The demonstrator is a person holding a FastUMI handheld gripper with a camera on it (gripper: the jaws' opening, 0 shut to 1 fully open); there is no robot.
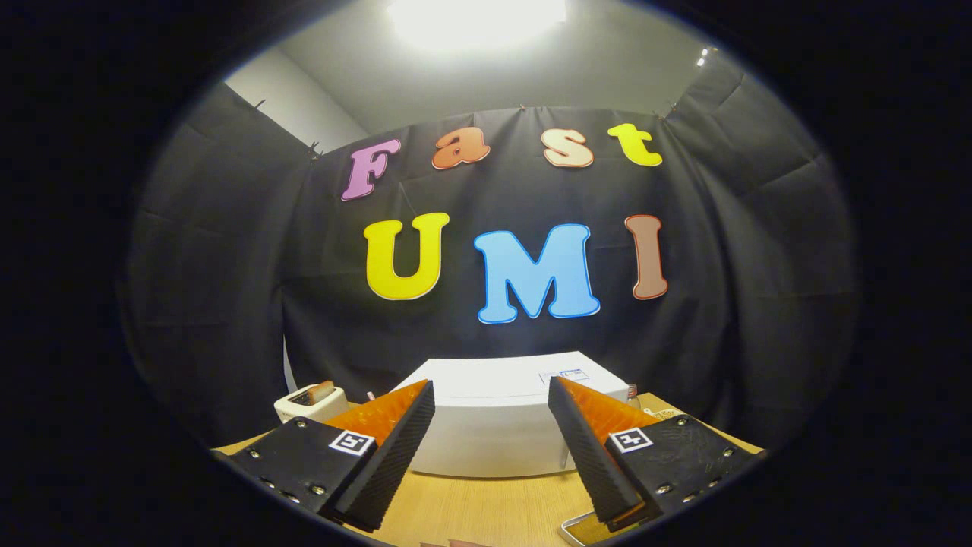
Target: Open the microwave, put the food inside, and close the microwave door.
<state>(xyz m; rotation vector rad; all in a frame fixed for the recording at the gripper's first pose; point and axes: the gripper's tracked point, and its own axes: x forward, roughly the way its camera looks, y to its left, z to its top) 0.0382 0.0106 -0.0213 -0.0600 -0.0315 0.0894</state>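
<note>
Where the white microwave [493, 425] stands on the wooden bench [486, 509], we see it just beyond our tongs [491, 399], its top toward us and its door seemingly closed, though the front is hard to make out. The tongs are spread wide and grasp nothing, the microwave showing in the gap between them. To its left, near the booth's cloth wall, sits a white toaster [310, 403] with a slice of bread [322, 391] standing in it.
</note>
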